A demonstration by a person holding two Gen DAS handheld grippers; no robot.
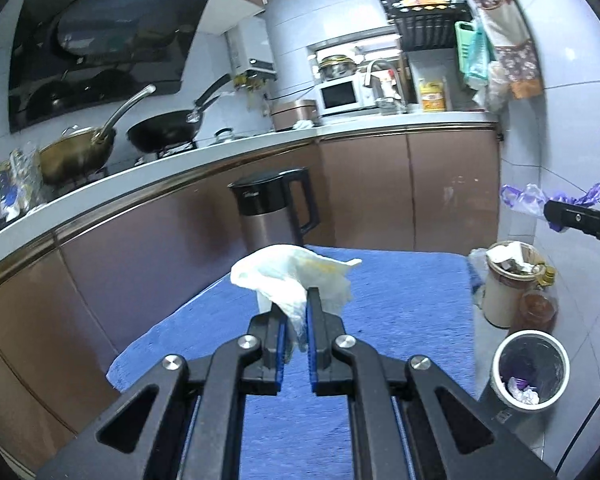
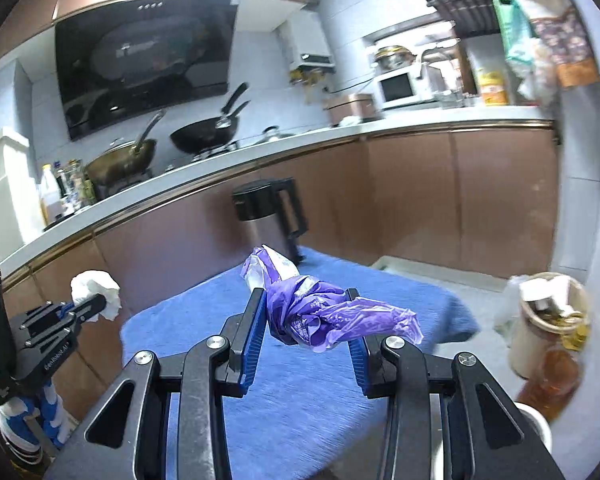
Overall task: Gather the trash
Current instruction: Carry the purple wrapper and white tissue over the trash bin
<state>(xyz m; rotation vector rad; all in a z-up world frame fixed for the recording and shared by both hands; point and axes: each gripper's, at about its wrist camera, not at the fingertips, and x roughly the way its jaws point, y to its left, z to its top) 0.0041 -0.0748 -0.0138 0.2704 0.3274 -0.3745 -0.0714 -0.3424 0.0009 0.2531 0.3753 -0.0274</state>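
I look across a kitchen whose long counter (image 1: 220,152) runs along brown cabinet fronts, with a black range hood (image 1: 100,48) on the wall above two pans. Nearer to me a blue cloth (image 1: 400,308) covers a flat surface, and a dark kettle (image 1: 274,208) stands at its far edge, in front of the cabinets. Off the cloth's right side, by the white tiled wall, a cream bin (image 1: 508,284) is filled to the rim with scraps, and closer to me a white-rimmed bin (image 1: 530,370) shows crumpled white and purple bits at its bottom. An amber jar (image 2: 552,380) stands just beside the cream bin; the blur is heavy there, so I cannot tell whether they touch.

My left gripper (image 1: 296,312) has its blue-padded fingers pinched nearly together on a crumpled white tissue (image 1: 292,276), which flares out above the tips and hangs over the cloth without touching it. My right gripper (image 2: 308,312) has its fingers a moderate way apart, pressing from both sides on a wadded purple plastic bag (image 2: 320,312) with something white wrapped into its upper end; one loose tail of the bag juts out to the right past the finger. In the right wrist view the left gripper sits far to the left, with its tissue raised in front of the cabinet fronts.
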